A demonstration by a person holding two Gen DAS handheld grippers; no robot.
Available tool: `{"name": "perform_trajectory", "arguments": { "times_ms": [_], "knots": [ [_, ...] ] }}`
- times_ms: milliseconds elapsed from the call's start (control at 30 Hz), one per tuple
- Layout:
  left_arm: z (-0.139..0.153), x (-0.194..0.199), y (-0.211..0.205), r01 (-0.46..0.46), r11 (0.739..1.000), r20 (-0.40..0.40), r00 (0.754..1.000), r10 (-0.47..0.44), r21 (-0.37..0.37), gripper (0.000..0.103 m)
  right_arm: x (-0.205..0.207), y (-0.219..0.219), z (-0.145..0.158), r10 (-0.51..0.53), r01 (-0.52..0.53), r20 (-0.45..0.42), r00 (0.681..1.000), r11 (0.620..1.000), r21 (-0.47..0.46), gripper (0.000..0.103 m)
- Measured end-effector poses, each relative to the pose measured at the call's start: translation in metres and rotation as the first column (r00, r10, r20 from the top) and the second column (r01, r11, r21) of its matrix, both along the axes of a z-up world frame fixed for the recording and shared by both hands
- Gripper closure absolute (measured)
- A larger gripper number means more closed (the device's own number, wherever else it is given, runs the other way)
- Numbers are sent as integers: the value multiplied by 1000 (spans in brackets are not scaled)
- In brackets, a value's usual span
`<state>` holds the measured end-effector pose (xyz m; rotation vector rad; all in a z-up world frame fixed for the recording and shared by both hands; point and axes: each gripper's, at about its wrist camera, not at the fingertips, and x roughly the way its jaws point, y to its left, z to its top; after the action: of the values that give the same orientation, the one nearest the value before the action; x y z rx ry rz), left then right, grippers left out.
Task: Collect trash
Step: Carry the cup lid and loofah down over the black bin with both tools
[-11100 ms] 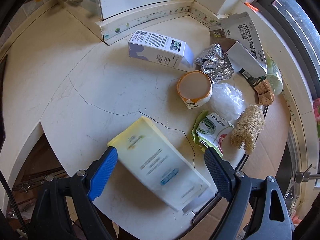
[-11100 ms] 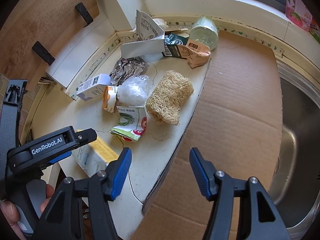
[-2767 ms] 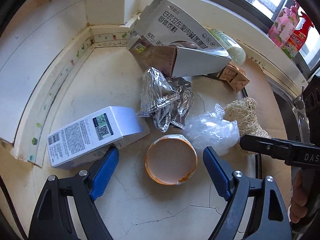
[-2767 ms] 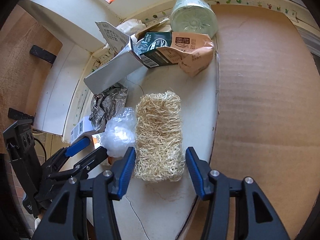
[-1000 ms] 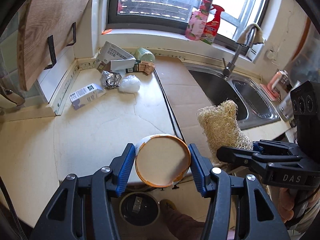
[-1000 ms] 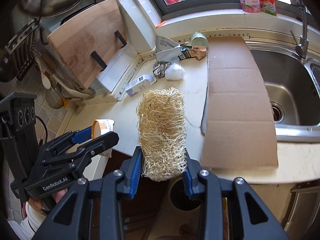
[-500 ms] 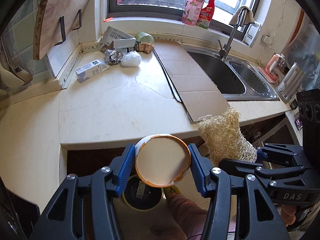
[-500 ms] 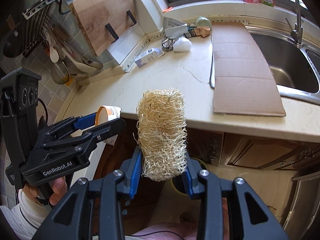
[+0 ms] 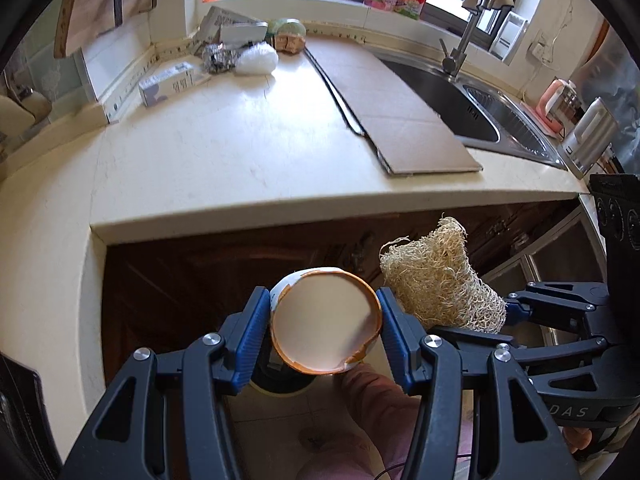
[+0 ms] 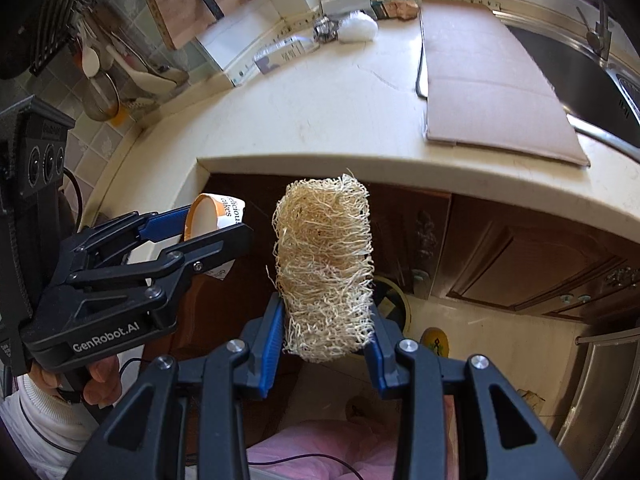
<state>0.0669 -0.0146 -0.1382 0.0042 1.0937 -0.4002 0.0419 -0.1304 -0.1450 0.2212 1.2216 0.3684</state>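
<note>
The left claw [image 9: 325, 334] was closed on a paper cup [image 9: 326, 322], its blue pads pressed against the cup's sides at 9 and 3 o'clock, the open orange-rimmed mouth turned toward the camera. The right claw [image 10: 325, 338] gripped a loofah sponge [image 10: 324, 264] by its lower end, so the fibrous block stood upright between the pads. In the left wrist view the sponge [image 9: 438, 280] sat just beside the cup at about 2 o'clock, with the right claw reaching in from 3 o'clock. In the right wrist view the cup [image 10: 216, 216] and the left claw [image 10: 212, 228] appeared at 9 o'clock of the sponge, near it but apart.

Both held things hung off the bench [image 9: 240, 160], in front of its edge and over the dark wooden cabinet fronts. Below them, on the floor, a round bin [image 10: 394, 304] showed partly behind the sponge; in the left wrist view only a pale rim [image 9: 280, 390] of it peeked out under the cup at 6 o'clock.

On the bench, far off at 12 o'clock, lay more trash: a white box [image 9: 170, 84], crumpled foil [image 9: 218, 60], a clear plastic bag [image 9: 256, 60] and torn cartons [image 9: 232, 30]. A cardboard sheet [image 9: 392, 104] lay beside the sink [image 9: 472, 112] at 1 o'clock.
</note>
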Motion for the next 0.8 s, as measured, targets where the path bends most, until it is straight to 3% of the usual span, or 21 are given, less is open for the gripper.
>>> {"name": "perform_trajectory", "arguments": {
  "times_ms": [600, 800],
  "knots": [
    [-106, -14, 13, -79, 997, -155, 985, 81, 18, 51, -5, 13, -95, 44, -53, -166, 985, 997, -48, 67],
    [-158, -17, 26, -118, 993, -201, 972, 120, 22, 51, -3, 19, -137, 74, -83, -186, 980, 996, -38, 67]
  ]
}}
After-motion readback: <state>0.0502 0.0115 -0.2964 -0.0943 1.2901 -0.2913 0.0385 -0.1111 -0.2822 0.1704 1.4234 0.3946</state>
